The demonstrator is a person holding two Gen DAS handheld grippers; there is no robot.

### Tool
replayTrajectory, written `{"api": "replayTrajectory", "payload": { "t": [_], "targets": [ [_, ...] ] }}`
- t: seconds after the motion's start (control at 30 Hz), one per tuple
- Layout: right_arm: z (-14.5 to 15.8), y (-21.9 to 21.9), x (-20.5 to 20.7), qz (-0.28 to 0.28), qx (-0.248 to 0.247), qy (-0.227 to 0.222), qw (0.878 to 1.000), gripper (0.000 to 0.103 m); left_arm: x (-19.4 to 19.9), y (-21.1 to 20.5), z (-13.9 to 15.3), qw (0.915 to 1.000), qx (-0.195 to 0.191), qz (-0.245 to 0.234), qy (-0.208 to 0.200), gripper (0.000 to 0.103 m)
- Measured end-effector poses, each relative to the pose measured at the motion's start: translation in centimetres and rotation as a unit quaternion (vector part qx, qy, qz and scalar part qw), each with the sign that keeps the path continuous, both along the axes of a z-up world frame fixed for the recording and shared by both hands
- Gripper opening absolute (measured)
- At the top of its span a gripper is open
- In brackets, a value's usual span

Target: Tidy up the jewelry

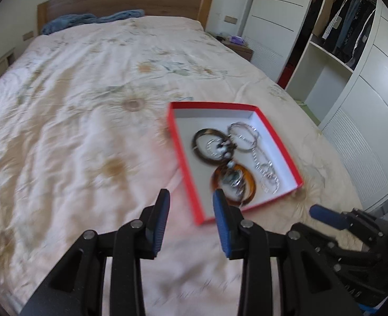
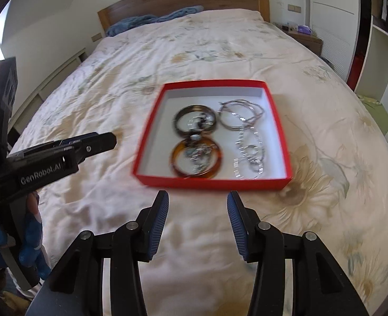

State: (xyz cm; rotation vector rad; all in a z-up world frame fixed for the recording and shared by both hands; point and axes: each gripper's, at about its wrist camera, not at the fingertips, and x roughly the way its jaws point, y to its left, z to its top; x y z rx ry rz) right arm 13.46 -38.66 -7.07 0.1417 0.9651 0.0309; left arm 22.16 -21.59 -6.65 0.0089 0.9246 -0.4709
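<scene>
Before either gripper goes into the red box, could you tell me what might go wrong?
The silver chain lies looped over the thin silver bangle, so lifting one may drag the other. Small pieces rest inside the amber bangle and could snag. The red box sits on soft bedding and may tip.

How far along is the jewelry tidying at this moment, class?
Done: the dark bangle, the amber bangle and the silver chains all lie inside the red box on the bed. In hand: nothing; the left gripper and the right gripper are open and empty. Left: no jewelry shows outside the box, though the pieces overlap.
</scene>
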Motion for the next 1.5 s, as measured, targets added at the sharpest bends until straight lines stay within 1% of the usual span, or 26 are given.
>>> {"api": "replayTrajectory", "payload": {
  "t": [0.13, 0.23, 0.43, 0.53, 0.63, 0.73, 0.87, 1.13, 1.17, 1.23, 1.5],
  "targets": [
    [1.3, 2.6, -1.9, 0.011, 0.004, -0.01, 1.0, 0.048, -2.6, 3.3, 1.2, 0.9994, 0.028, 0.017, -0.009, 0.032],
    [2.3, 4.7, -3.4, 0.019, 0.006, -0.019, 1.0, 0.05, -4.1, 5.7, 1.9, 0.9987, 0.039, 0.031, -0.01, 0.032],
    [4.0, 8.3, -5.7, 0.032, 0.0, -0.034, 0.999, 0.052, -8.0, 10.2, 4.1, 0.9953, 0.058, 0.058, -0.052, 0.033],
    [4.7, 10.0, -6.8, 0.036, -0.004, -0.044, 0.998, 0.056, -9.6, 12.2, 4.9, 0.9931, 0.061, 0.072, -0.07, 0.038],
    [5.2, 11.5, -7.8, 0.036, -0.005, -0.052, 0.998, 0.058, -11.0, 14.2, 5.3, 0.9912, 0.063, 0.083, -0.081, 0.038],
    [5.4, 12.5, -8.5, 0.03, -0.005, -0.057, 0.998, 0.059, -12.2, 16.0, 5.3, 0.9898, 0.063, 0.095, -0.084, 0.038],
    [5.0, 13.6, -9.3, 0.019, -0.011, -0.055, 0.998, 0.064, -13.3, 18.1, 4.7, 0.9883, 0.063, 0.111, -0.083, 0.039],
    [3.7, 14.7, -9.7, 0.021, -0.015, -0.04, 0.999, 0.066, -14.7, 20.2, 4.1, 0.9859, 0.064, 0.127, -0.088, 0.039],
    [3.6, 14.8, -9.7, 0.021, -0.016, -0.039, 0.999, 0.068, -14.8, 20.3, 4.0, 0.9859, 0.064, 0.128, -0.087, 0.039],
    [3.5, 14.9, -9.9, 0.021, -0.016, -0.04, 0.999, 0.071, -14.9, 20.4, 3.7, 0.9856, 0.069, 0.128, -0.086, 0.039],
    [2.9, 15.2, -10.1, 0.025, -0.018, -0.035, 0.999, 0.073, -15.1, 20.3, 3.1, 0.9857, 0.074, 0.128, -0.08, 0.039]
  ]
}}
